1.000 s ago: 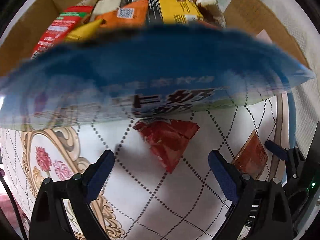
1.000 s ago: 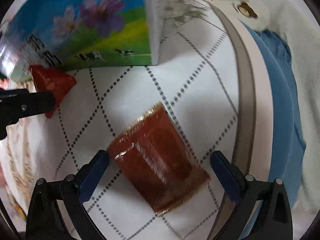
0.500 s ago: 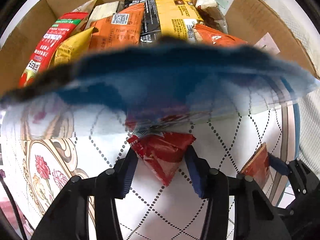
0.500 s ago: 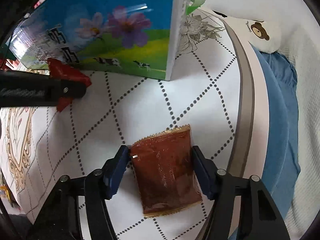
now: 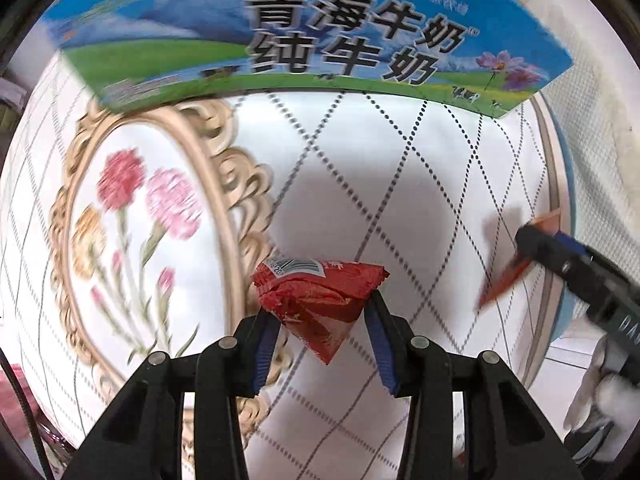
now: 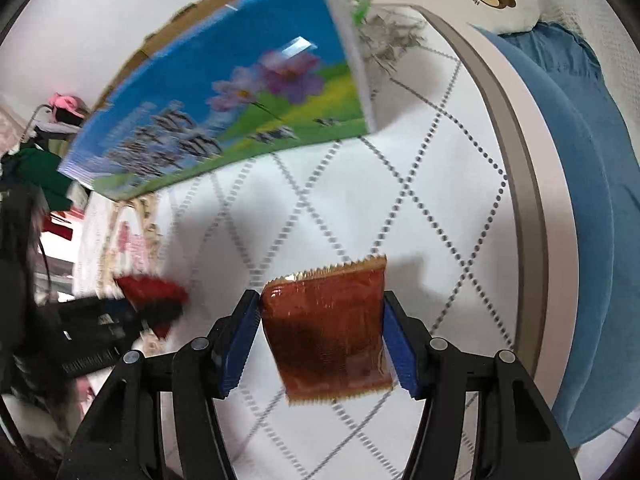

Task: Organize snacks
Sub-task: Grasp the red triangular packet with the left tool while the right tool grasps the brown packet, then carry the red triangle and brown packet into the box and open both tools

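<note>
A red packet (image 5: 320, 304) is pinched between the closed fingers of the left gripper (image 5: 320, 340), and a brown packet (image 6: 330, 330) is clamped by the right gripper (image 6: 320, 344). Both are held above the tablecloth (image 5: 400, 184), near the box (image 5: 312, 40).

The left tongs (image 5: 320, 332) pinch a crumpled red snack packet (image 5: 318, 300) above the flower-patterned table (image 5: 360, 200); a blue milk carton box (image 5: 312, 36) stands beyond, and the right tongs (image 5: 532, 248) hold an orange-brown packet (image 5: 502, 284) at right
</note>
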A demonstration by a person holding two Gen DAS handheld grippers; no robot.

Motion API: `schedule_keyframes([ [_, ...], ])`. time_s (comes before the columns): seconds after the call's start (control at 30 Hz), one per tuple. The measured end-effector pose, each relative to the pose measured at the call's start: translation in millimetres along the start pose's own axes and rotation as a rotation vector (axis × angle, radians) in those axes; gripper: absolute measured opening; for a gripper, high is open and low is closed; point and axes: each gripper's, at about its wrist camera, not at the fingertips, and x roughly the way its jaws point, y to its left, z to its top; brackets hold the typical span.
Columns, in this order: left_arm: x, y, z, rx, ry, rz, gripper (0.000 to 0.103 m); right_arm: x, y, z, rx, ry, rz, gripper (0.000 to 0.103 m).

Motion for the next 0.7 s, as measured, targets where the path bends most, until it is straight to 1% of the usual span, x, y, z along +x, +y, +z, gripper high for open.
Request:
schedule_keyframes([
  [0.03,-7.3,2.1,-2.8,-0.008,-0.014,-0.012,0.039,-2.1,2.1,10.1,-0.002,-0.007,0.009,0.063],
  [0.13,-27.1,4.8,-4.5,-0.016,-0.061,-0.023,0.039,-23.0,20.3,16.3,-0.023,-0.051,0.040,0.062],
  [0.23,-52.9,6.6,-3.3,-0.027,-0.111,-0.058,0.039,-40.3,40.0,35.5,-0.053,-0.087,0.058,0.061],
  [0.37,-99.4,17.0,20.6,-0.028,-0.179,-0.124,0.039,-71.2,63.7,50.0,-0.098,-0.151,0.084,0.060],
  [0.4,-112.3,13.3,31.6,-0.015,-0.206,-0.131,0.039,-80.2,69.0,56.0,-0.108,-0.169,0.091,0.060],
  [0.43,-119.9,17.1,35.4,-0.013,-0.224,-0.132,0.039,-89.1,76.0,65.5,-0.125,-0.191,0.094,0.060],
  [0.47,-127.4,9.1,45.9,-0.010,-0.248,-0.135,0.039,-92.6,81.0,72.4,-0.135,-0.209,0.094,0.060],
  [0.53,-143.5,7.4,71.9,0.003,-0.285,-0.132,0.039,-105.0,89.5,90.9,-0.153,-0.240,0.100,0.060],
  [0.63,-155.2,5.2,115.0,0.018,-0.318,-0.104,0.039,-117.9,96.2,123.8,-0.174,-0.276,0.090,0.060],
  [0.67,-157.1,5.3,133.3,0.027,-0.317,-0.086,0.039,-118.1,99.6,137.4,-0.184,-0.278,0.072,0.060],
  [0.7,-152.6,5.4,143.4,0.023,-0.317,-0.079,0.039,-116.2,99.7,151.1,-0.184,-0.269,0.062,0.060],
])
